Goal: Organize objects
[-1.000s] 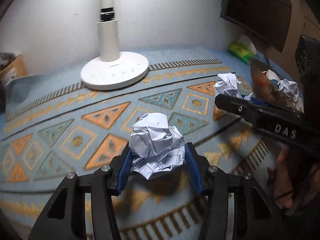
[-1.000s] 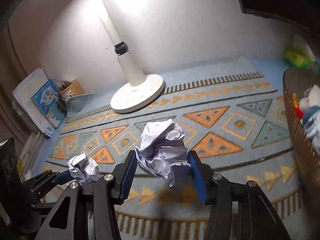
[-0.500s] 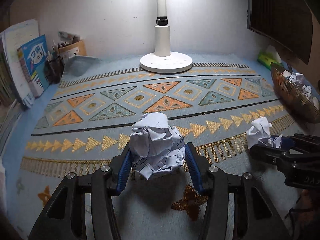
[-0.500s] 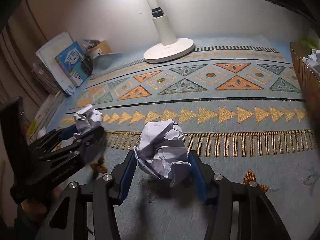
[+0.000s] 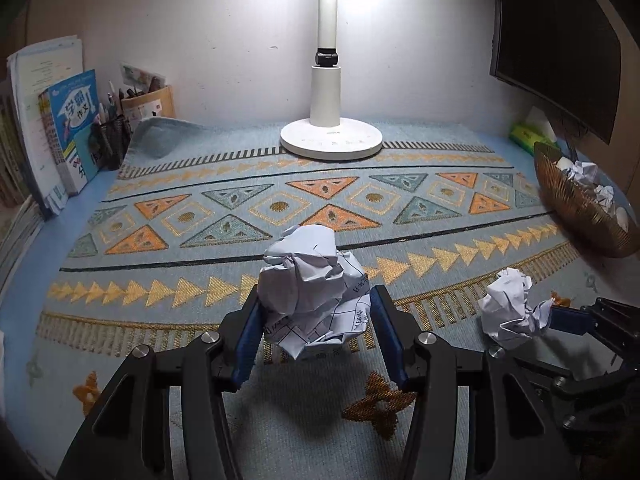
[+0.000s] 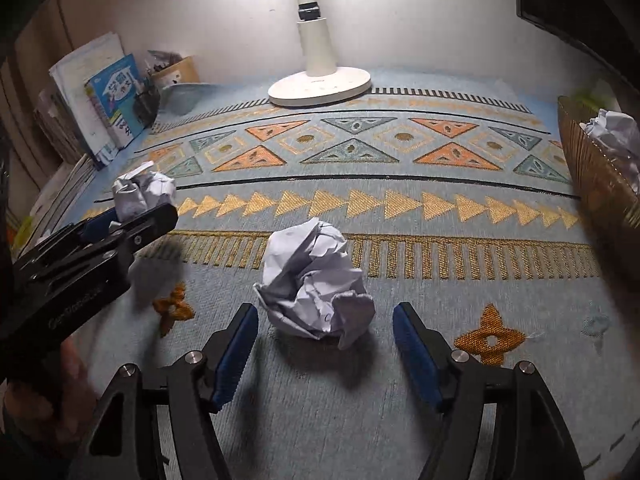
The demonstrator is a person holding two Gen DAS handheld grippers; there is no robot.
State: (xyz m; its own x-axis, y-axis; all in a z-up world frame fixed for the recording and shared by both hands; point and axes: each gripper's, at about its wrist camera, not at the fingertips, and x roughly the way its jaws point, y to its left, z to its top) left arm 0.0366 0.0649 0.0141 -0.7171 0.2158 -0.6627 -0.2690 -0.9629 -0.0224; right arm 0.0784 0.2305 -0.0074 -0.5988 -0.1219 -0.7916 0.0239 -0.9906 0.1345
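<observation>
paper ball number one (image 6: 316,284) sits loose on the patterned mat (image 6: 400,208), bottom centre of the right wrist view, between the blue pads of the right gripper (image 6: 325,346) but touching neither one. those jaws have just been opening and there's a clear gap on both sides of the ball.

second paper ball (image 5: 314,292), the one with printed lines on it, is pinched in the left gripper (image 5: 316,338), lower middle of the left wrist view. both pads press into it and it hangs a bit above the mat, shadow underneath. same ball shows up at mid left of the right wrist view, poking out of that gripper's tip.

further out: wicker basket (image 5: 576,204) at the right edge of the left view with a few more crumpled sheets (image 5: 586,170) inside. white lamp base (image 5: 331,142) stands at top centre against the wall, books (image 5: 68,132) and a pen holder (image 5: 108,140) are stacked at upper left, and a dark monitor (image 5: 556,36) is in the upper right corner.
</observation>
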